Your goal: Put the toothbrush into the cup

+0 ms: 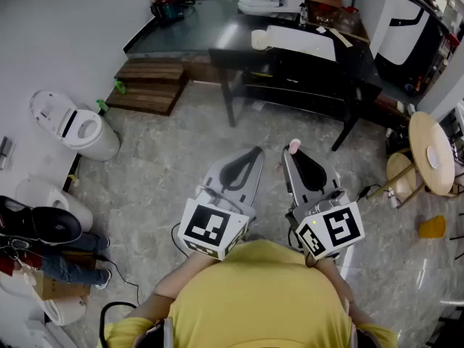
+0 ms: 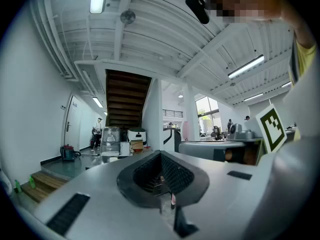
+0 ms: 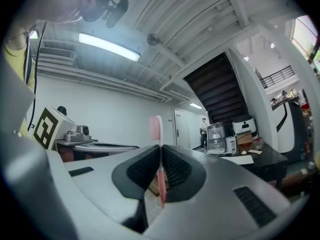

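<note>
The person's hands are hidden behind the marker cubes and the yellow shirt [image 1: 254, 296], so only the tongs show. From the head view the toothbrush [image 1: 293, 147] is just a pink tip at the nose of the right tongs [image 1: 292, 153]. Its handle is lost between them. A pale cup [image 1: 259, 39] on the left end of the black table [image 1: 359, 53] is too small to read clearly, and it stands well apart from both tongs.

A white sheet [image 1: 301, 40] lies just beside the cup. Wooden steps [image 1: 148, 85] and a white toilet [image 1: 76, 129] stand to the left, and a round wooden stool [image 1: 429, 154] to the right. Open stone floor [image 1: 188, 143] lies between the tongs and the table.

Both tongs are held level, side by side. In its own view, the right tongs [image 3: 160, 151] pinch the toothbrush [image 3: 160, 174] upright, bristles above the pads. The left tongs [image 1: 254, 153] are pressed together [image 2: 161, 156] with nothing between them.
</note>
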